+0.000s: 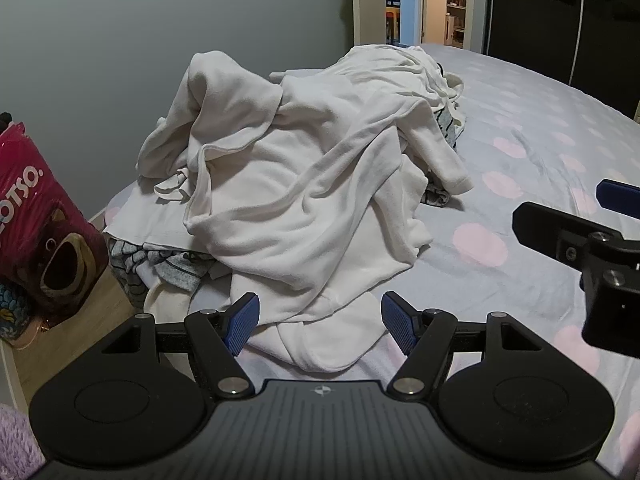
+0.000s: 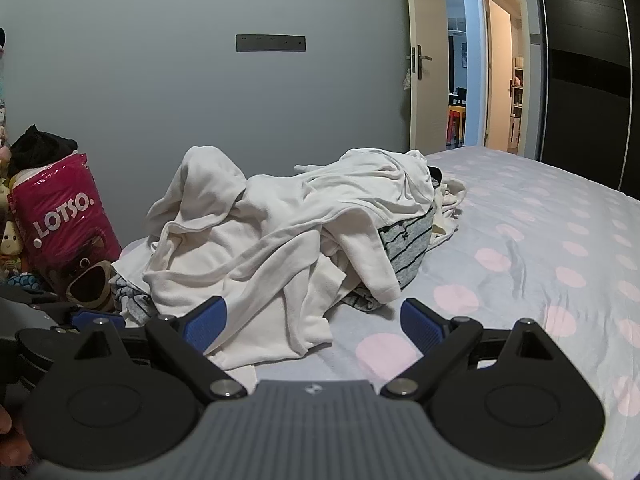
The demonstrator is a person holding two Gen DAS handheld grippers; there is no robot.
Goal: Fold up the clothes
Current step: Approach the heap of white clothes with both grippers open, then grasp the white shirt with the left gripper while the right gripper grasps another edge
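Risk: left gripper (image 1: 320, 326) and right gripper (image 2: 314, 326), fingers apart, empty, face tangled heap of white fleece garments (image 1: 304, 184); careless pinch could drag several layers off polka-dot bedsheet (image 2: 520, 264).

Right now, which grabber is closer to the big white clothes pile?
Left. The left gripper has the white clothes pile's near edge between its open fingers; the right gripper hangs open beside it, over the bedsheet.

Home bedroom: polka-dot bed (image 2: 540, 240), doorway (image 2: 480, 72)
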